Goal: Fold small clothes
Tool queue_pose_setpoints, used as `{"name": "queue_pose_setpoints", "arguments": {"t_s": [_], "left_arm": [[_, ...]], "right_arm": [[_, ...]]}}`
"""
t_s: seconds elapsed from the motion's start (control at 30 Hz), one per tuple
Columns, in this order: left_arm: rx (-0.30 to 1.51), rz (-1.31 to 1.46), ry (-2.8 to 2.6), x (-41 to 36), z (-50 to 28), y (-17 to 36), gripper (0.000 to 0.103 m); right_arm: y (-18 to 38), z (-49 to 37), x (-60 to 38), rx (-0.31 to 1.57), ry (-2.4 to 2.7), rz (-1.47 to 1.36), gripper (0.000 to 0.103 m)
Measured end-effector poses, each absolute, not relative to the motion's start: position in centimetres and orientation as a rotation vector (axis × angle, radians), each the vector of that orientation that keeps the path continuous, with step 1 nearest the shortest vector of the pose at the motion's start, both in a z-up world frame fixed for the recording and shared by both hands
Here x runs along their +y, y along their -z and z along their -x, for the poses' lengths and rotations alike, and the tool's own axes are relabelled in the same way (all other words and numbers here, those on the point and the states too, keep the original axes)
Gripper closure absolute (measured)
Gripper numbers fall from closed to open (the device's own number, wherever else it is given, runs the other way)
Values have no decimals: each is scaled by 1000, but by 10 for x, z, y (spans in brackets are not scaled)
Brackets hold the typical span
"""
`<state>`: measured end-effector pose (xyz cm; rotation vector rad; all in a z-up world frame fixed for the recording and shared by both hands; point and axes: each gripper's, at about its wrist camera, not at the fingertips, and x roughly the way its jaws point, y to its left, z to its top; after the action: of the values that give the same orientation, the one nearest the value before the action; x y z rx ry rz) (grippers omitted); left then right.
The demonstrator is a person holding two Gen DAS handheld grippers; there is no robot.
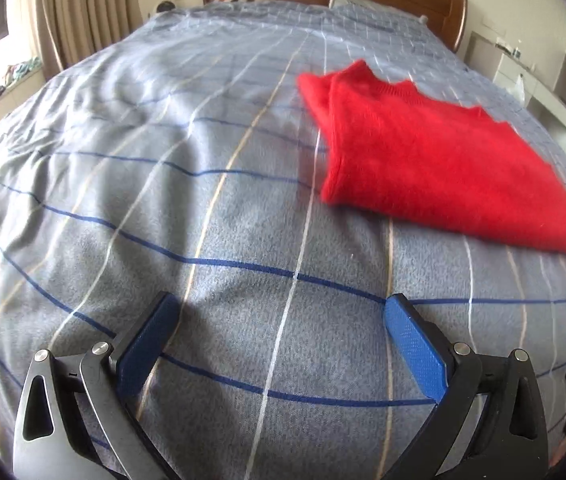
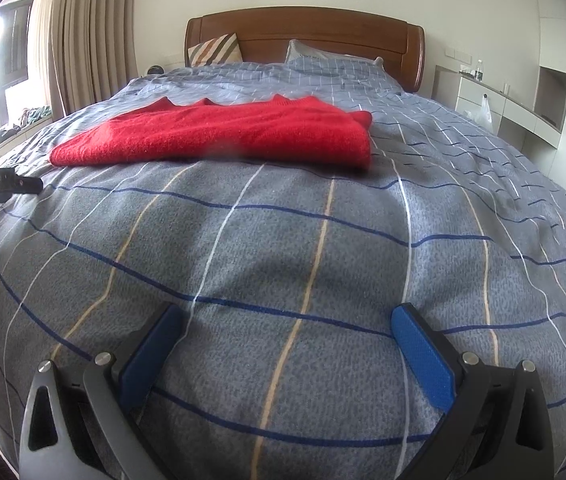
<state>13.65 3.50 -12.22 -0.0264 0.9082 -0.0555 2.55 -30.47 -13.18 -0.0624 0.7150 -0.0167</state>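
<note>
- Your left gripper (image 1: 281, 312) hung just above the grey bedspread with blue, white and tan grid lines (image 1: 163, 200), its two blue-padded fingers (image 1: 415, 344) spread wide with nothing between them.
- Your right gripper (image 2: 287, 320) sat the same way over the bedspread (image 2: 283, 240), jaws wide apart and empty.
- The fuzzy red knitted sweater (image 1: 435, 160) lay folded into a flat rectangle on the bedspread, well ahead of both grippers and touched by neither.
- From your left wrist view the sweater sat ahead and to the right; from your right wrist view the sweater (image 2: 223, 132) lay ahead and to the left, so it rested between your two hands' lines of sight.
- A doubled layer of red knit showed at one end of the fold.
- At the far end you had the brown wooden headboard (image 2: 323, 36), a striped cushion (image 2: 215, 50) and a grey checked pillow (image 2: 311, 54) leaning against it.
- Beige pleated curtains (image 2: 91, 28) hung to the left of the bed.
</note>
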Motion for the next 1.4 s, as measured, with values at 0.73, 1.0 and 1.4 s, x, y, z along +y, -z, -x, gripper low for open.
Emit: {"name": "queue_pose_setpoints", "arguments": {"t_s": [0.73,1.0,1.4], "left_arm": [[781,-38,49,28,-120,130,0],[781,-37,49,28,-120,130,0],[781,-38,48,27,-120,130,0]], "right_arm": [[132,-25,-305,704,16,56,0],[133,-25,-305,702,15,54,0],[133,-25,-305,701,14,54,0]]}}
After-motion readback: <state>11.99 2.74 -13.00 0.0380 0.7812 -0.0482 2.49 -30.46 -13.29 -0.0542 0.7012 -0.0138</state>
